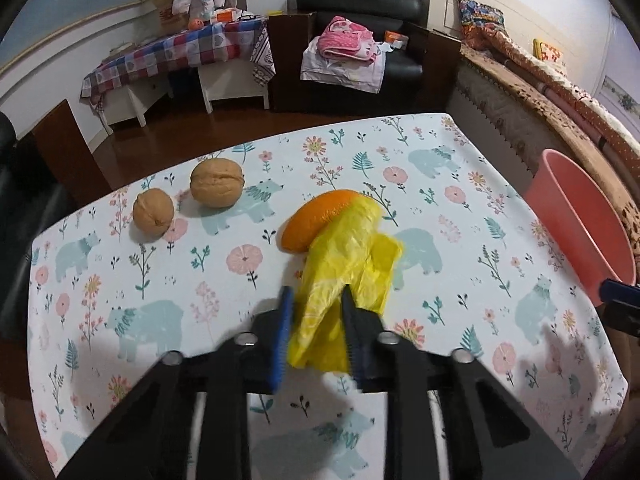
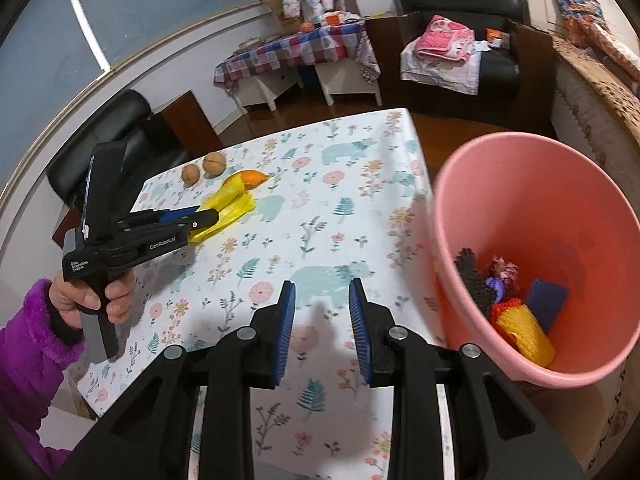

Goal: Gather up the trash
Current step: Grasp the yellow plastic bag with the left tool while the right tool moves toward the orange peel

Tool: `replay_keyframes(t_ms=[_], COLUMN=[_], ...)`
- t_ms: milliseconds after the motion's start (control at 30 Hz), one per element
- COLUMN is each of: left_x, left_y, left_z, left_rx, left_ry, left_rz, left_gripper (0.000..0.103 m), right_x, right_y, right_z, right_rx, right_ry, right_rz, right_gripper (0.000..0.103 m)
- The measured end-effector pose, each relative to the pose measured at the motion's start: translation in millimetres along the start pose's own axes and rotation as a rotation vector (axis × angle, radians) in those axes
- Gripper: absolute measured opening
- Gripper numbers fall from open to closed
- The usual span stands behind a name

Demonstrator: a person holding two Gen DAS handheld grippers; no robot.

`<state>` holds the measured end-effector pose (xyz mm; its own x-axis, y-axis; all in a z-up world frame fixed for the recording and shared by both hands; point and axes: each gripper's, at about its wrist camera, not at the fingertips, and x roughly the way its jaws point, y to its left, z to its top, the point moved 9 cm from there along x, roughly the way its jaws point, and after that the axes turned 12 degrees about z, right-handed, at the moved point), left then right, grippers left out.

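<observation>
A crumpled yellow plastic bag (image 1: pixel 344 264) lies on the floral tablecloth (image 1: pixel 460 224), draped against an orange (image 1: pixel 316 216). My left gripper (image 1: pixel 318 298) has its jaws around the near end of the bag and pinches it; it also shows in the right wrist view (image 2: pixel 204 218) with the bag (image 2: pixel 230 200). My right gripper (image 2: pixel 322 292) is open and empty above the table, just left of a pink bin (image 2: pixel 520 184) that holds several pieces of trash (image 2: pixel 520 320). The bin's rim also shows in the left wrist view (image 1: pixel 576 216).
Two walnuts (image 1: pixel 216 183) (image 1: pixel 153 212) sit at the table's far left. The table's far edge (image 1: pixel 280 136) drops to a wooden floor. Behind are a black armchair (image 1: pixel 360 40) and a checked-cloth side table (image 1: pixel 180 52).
</observation>
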<state>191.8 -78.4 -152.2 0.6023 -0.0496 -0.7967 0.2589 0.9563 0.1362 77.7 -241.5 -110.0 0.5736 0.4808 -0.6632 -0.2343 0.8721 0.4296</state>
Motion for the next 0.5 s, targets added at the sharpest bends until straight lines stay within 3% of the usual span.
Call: replay_keyframes(t_ms=[67,267,500], left_x=[-4.8,-24.2,-39.5], left_y=[3.8,37.8,77.6], left_z=[-4.4,-21.8,-49.3], left_rx=[-0.023,-0.206,-0.371], left_ry=[0.000,-0.005,-0.003], left_rz=[-0.013,-0.021,-0.003], left_gripper=[0.011,0.010,0.010], right_x=[7.6,35.3,87.7], right_y=[8.6,36.6,76.3], right_z=[2.5,18.0,54.8], right_rx=[-0.022,-0.126,-0.369], right_ry=[0.011,0.045,0.114], right_rz=[0.019,0.063,0.092], right_gripper=[0.028,0.028,0.029])
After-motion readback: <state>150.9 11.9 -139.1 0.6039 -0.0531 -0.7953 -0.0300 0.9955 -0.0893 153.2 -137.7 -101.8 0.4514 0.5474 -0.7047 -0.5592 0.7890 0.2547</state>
